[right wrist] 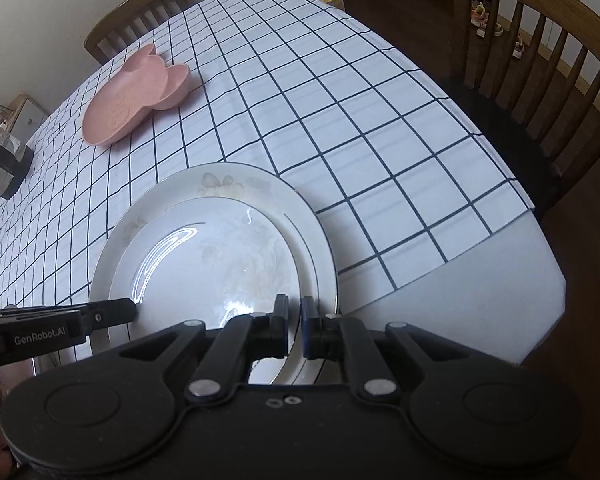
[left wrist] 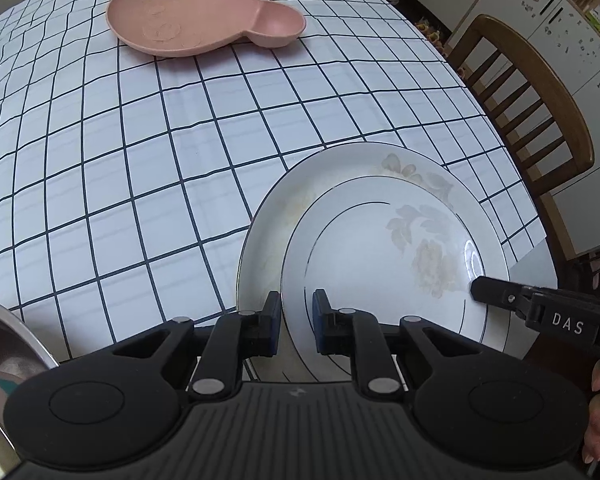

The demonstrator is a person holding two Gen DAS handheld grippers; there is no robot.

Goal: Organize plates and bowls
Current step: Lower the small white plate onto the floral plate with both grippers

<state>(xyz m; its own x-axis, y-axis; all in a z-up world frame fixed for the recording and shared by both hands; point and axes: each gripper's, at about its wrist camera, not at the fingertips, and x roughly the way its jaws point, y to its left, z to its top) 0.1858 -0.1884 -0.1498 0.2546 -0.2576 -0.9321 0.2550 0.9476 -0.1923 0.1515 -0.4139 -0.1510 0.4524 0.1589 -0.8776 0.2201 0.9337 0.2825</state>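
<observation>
Left gripper [left wrist: 296, 320] clamped on near rim of small plate [left wrist: 380, 264]; right gripper [right wrist: 295, 326] pinching same plate's rim from opposite side. Glossy white china, round, thin dark ring, faded floral print. Nested atop larger matching plate [left wrist: 268, 216], near corner of checked tablecloth [left wrist: 140, 160]. Farther off, matte pink bear-shaped divided plate [left wrist: 196, 12]. Metal bowl [left wrist: 8, 344] at left edge. Wooden chair [left wrist: 540, 92] beyond.

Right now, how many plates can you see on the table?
3. A small white plate sits on a larger white plate at the near edge, both grippers' fingers at the small one's rim. A pink bear-shaped plate lies far across. More may be out of view.
</observation>
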